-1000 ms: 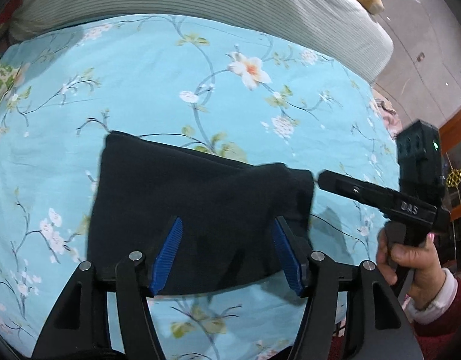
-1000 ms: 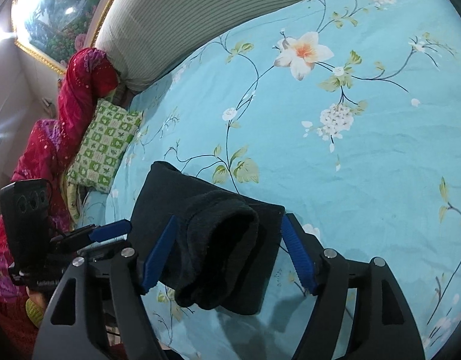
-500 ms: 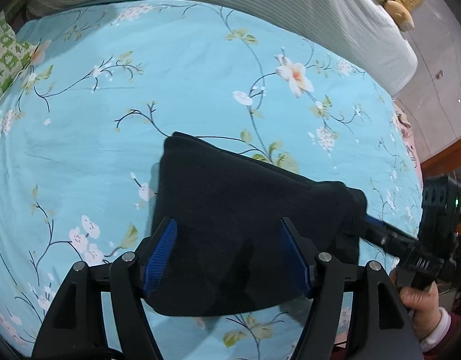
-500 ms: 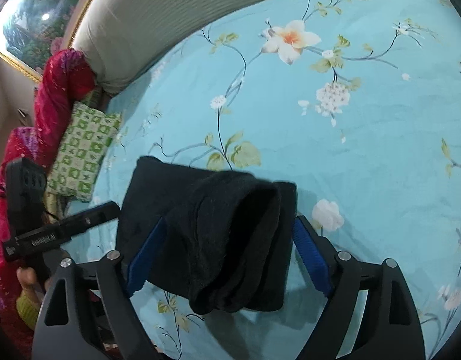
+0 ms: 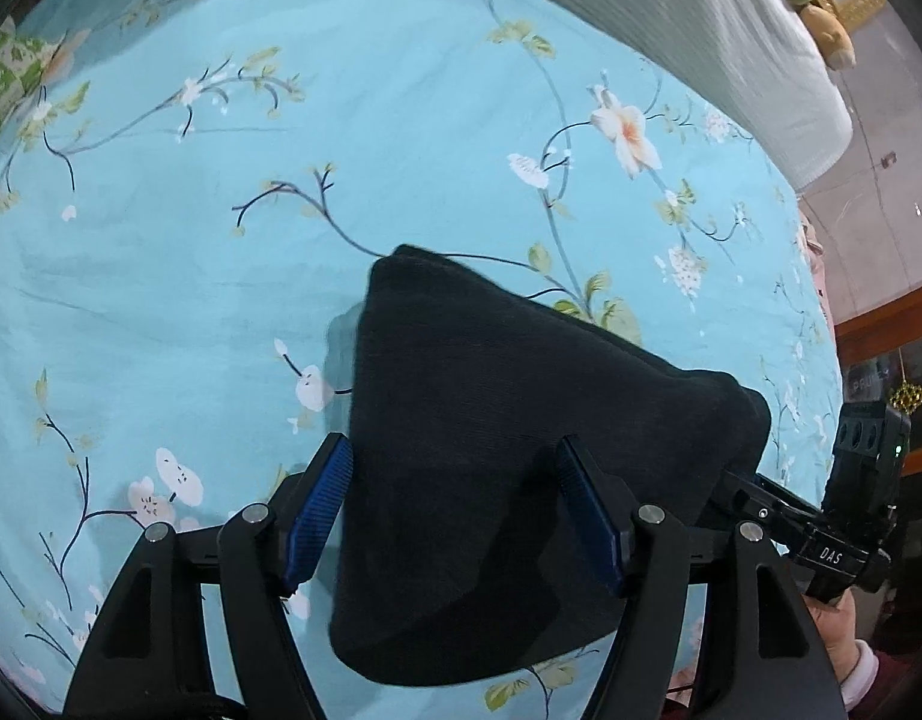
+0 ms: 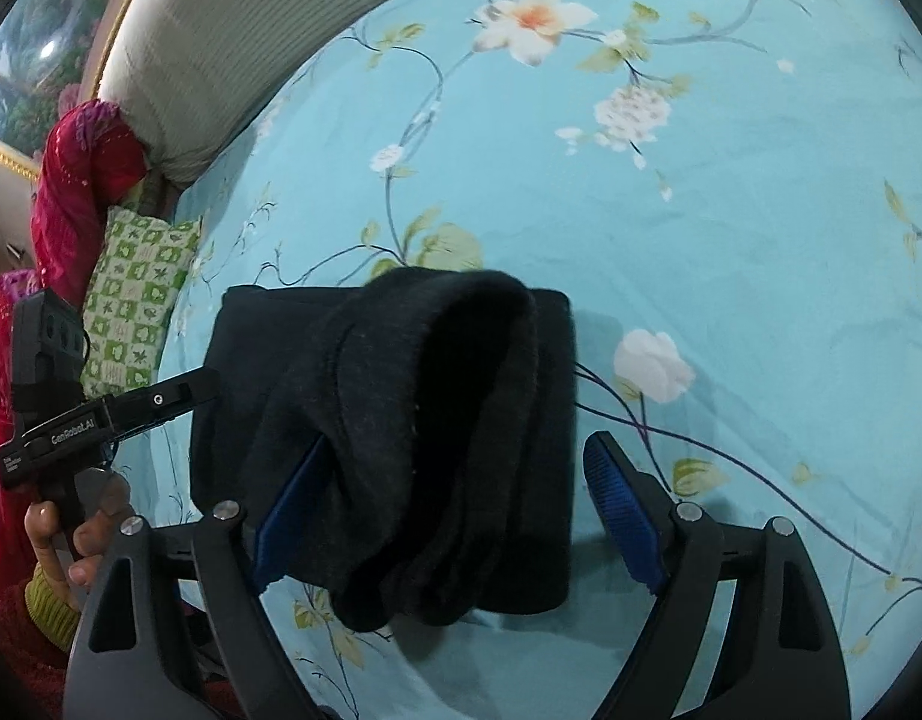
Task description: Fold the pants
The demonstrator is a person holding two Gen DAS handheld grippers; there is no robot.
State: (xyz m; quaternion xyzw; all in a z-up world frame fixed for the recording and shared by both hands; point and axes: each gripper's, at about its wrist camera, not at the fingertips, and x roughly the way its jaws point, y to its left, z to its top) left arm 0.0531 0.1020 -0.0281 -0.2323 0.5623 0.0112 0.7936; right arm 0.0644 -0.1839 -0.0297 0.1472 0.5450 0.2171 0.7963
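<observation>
Two tongs are over the bed now, and I think I am at the very end of the fold. The black pants [image 5: 521,456] lie as a small thick bundle on the blue flowered bed sheet [image 5: 281,240], near the edge of the bed closest to me. My left tongs [image 5: 455,510] are spread wide, with the blue pads [image 5: 317,504] standing on each side of the near part of the bundle. In the left wrist view the cloth fills the gap between them, but the pads do not squeeze it as far as I can see. My right tongs [image 6: 461,516] are spread wide too. Their jaws have just been opening, and a rolled hump of the pants sits between them, loose, with the right pad well clear of the cloth and the left pad partly hidden behind it. So I judge that both tongs have let go and the bundle rests on the bed by itself. The hump at the right end looks puffy and not flat. For the next move, I think I should press that hump down gently or tuck it, and then lift both tongs straight away so no cloth catches on a pad. A green checked pillow [image 6: 137,300] lies far off by the headboard.
</observation>
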